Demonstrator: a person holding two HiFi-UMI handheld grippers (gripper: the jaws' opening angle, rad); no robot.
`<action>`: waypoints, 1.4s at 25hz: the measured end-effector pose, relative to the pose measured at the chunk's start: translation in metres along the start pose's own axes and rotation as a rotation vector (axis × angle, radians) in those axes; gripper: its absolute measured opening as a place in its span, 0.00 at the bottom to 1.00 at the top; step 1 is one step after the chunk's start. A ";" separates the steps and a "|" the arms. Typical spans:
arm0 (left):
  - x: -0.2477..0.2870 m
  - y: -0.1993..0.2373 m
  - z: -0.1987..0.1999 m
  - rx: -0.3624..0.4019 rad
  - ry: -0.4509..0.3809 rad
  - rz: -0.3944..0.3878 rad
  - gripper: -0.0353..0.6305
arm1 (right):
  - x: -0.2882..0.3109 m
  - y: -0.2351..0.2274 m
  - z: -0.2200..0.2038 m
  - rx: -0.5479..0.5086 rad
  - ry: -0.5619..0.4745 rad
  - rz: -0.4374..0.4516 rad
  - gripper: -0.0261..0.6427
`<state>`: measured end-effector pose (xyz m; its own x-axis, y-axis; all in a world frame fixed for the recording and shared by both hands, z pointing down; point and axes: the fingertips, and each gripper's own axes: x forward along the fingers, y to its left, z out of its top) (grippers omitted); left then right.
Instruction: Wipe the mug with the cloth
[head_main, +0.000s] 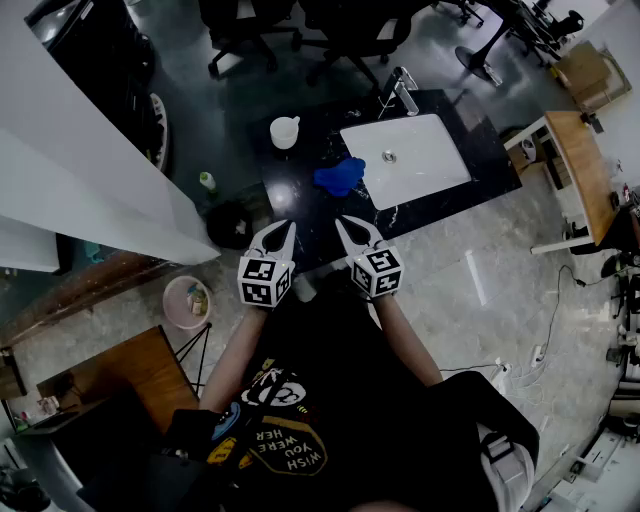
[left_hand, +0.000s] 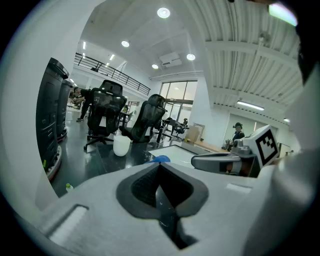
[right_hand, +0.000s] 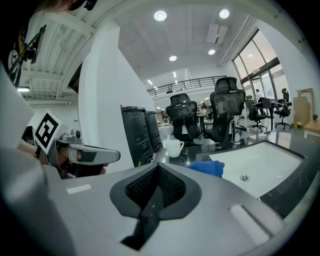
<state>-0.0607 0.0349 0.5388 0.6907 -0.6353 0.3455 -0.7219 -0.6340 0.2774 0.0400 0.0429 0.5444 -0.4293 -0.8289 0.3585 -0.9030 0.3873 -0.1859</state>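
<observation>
Mug (head_main: 285, 131) sits at twelve o'clock from the left gripper (head_main: 288, 230), cloth (head_main: 340, 176) at the mug's four o'clock — wiping not started. Both grippers are closed and empty; next, the right gripper (head_main: 342, 224) should open onto the cloth.

Mug (head_main: 285, 131) is seen as white, cloth (head_main: 340, 176) as blue. Surface (head_main: 292, 188) is seen as glossy black with pale veining, sink (head_main: 420, 150) as white.

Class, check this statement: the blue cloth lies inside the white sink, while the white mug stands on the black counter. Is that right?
Not quite. The blue cloth lies on the black counter beside the white sink, not inside it, as the head view shows. The white mug does stand on the black counter.
</observation>
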 end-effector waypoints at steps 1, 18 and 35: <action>0.001 0.000 0.000 -0.001 0.001 -0.001 0.06 | 0.000 -0.001 0.000 0.001 0.001 -0.001 0.04; 0.026 -0.001 -0.004 -0.068 0.022 0.018 0.06 | 0.009 -0.032 -0.004 0.012 0.046 0.019 0.04; 0.074 0.025 0.010 -0.147 0.043 0.263 0.06 | 0.118 -0.133 -0.022 -0.387 0.329 0.180 0.28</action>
<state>-0.0274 -0.0320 0.5620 0.4791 -0.7480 0.4593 -0.8763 -0.3776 0.2992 0.1094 -0.0977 0.6318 -0.5039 -0.5893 0.6315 -0.7276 0.6836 0.0572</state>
